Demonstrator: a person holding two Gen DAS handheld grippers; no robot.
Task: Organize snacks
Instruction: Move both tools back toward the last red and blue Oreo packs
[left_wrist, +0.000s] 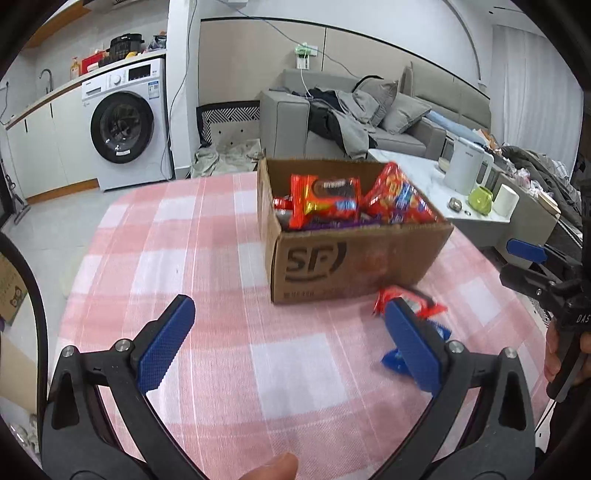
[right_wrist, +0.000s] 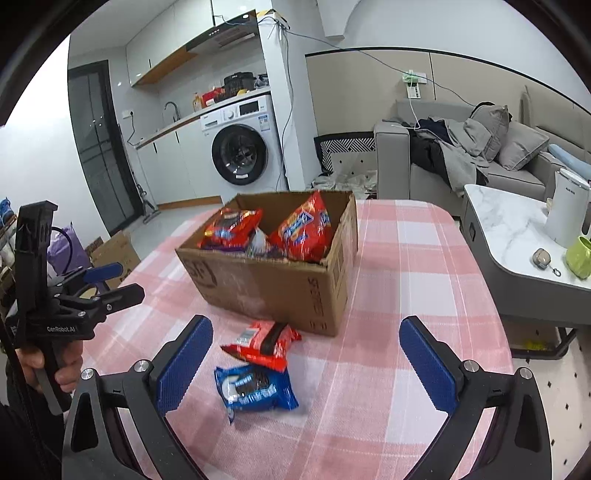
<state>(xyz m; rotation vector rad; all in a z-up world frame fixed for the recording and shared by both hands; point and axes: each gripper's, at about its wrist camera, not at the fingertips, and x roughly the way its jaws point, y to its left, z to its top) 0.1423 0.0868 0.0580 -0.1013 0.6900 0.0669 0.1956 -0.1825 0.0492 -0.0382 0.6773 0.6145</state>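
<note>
Cardboard box (right_wrist: 280, 280) is sitting full of snacks; red pack (right_wrist: 264, 343) and blue pack (right_wrist: 255, 391) are lying just beside it, and I'm holding my left gripper (left_wrist: 291, 343) and right gripper (right_wrist: 306, 369) spread wide, gripping nothing.

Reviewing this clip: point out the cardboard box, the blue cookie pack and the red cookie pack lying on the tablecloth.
cardboard box (right_wrist: 273, 291): right wrist view, on its near front wall.
blue cookie pack (right_wrist: 256, 387): right wrist view, middle of the wrapper.
red cookie pack (right_wrist: 264, 343): right wrist view, middle of the wrapper, just before the box.

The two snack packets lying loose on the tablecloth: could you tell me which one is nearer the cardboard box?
The red packet is nearer, almost at the cardboard box's front corner; the blue packet lies beyond it, farther from the box.
</note>
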